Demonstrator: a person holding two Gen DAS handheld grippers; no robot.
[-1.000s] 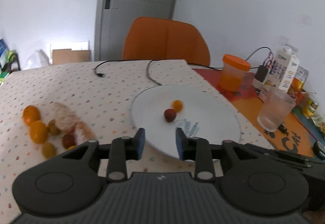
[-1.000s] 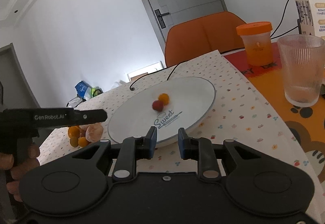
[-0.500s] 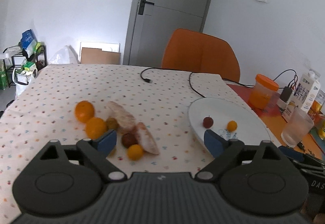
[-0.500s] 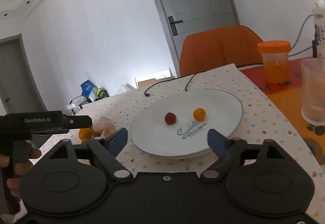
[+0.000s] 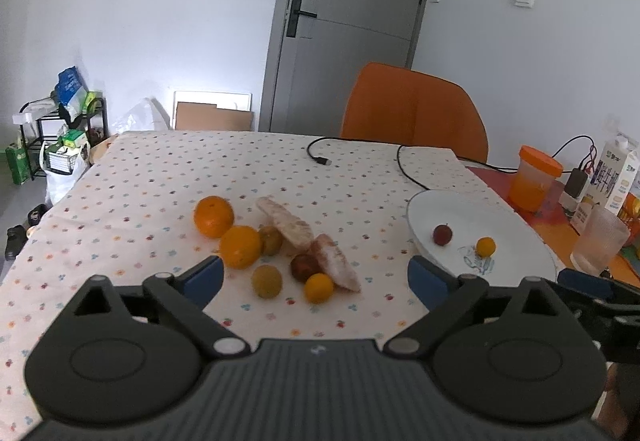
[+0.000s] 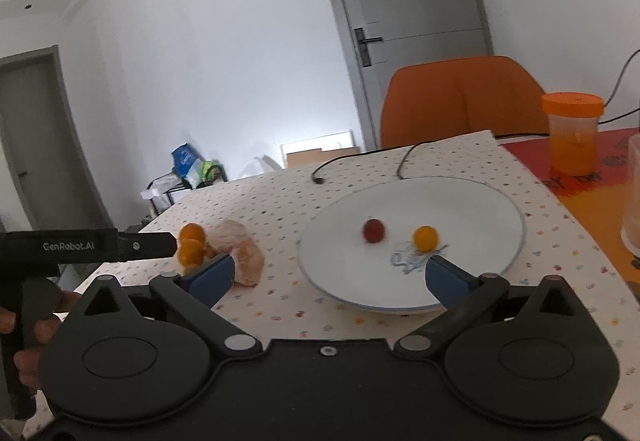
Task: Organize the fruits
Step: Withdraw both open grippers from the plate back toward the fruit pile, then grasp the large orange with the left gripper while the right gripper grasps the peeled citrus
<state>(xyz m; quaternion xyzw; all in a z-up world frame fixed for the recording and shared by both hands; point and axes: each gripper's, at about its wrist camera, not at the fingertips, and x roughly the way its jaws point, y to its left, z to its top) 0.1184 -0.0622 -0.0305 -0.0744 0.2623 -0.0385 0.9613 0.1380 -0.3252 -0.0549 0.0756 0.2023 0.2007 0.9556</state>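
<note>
dotted tablecloth [image 5: 168,185], fruit pile [image 5: 240,245], white plate [image 5: 516,237]

The left gripper [image 5: 316,281] points slightly downward over the table [image 5: 160,177], its jaws opening wide with nothing gripped between them. The right gripper [image 6: 328,273] likewise tilts gently down, jaws opening, nothing held. A hand [image 6: 24,325] grips the left gripper's black handle at the near table edge.

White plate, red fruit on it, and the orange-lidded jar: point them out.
white plate [image 6: 492,209], right wrist view, bare far part
red fruit [image 6: 374,230], right wrist view, its middle
orange-lidded jar [image 6: 573,139], right wrist view, its body
</note>
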